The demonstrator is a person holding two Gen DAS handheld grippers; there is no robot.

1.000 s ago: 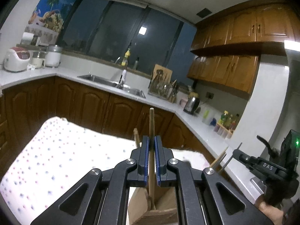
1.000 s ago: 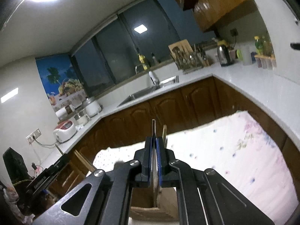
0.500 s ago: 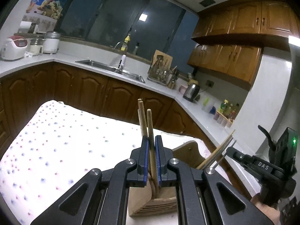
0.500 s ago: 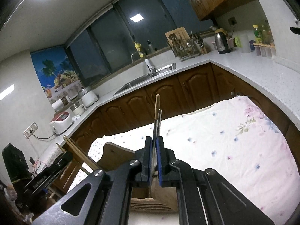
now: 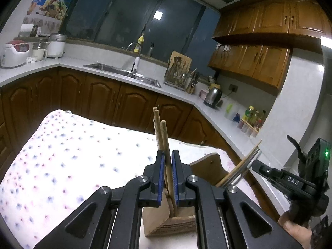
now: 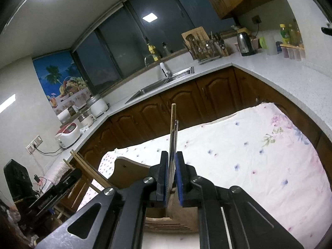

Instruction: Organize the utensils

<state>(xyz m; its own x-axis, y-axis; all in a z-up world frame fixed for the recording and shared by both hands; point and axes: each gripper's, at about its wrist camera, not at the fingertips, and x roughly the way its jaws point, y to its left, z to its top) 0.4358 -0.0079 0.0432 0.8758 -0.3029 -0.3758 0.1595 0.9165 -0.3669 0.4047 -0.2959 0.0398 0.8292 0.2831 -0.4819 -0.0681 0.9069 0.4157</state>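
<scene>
My left gripper (image 5: 167, 178) is shut on a bundle of wooden utensil handles (image 5: 164, 137) that stick up between its blue pads, their lower ends down in a wooden utensil holder (image 5: 166, 215) on the table. My right gripper (image 6: 171, 178) is shut on a thin metal utensil and a wooden stick (image 6: 173, 128), held upright over the same wooden holder (image 6: 132, 174). The right gripper with its utensils shows at the right of the left wrist view (image 5: 247, 164); the left one shows at lower left of the right wrist view (image 6: 78, 166).
A white tablecloth with small flowers (image 5: 68, 155) covers the table. Brown cabinets, a white countertop (image 5: 116, 70), a sink (image 5: 124, 72), a kettle (image 5: 213, 96), a dish rack (image 5: 180, 74) and rice cookers (image 5: 14, 51) line the walls.
Both cameras have tipped downward, so more of the table and the wooden holder shows. The utensils in both grippers sit lower, with their ends in the holder.
</scene>
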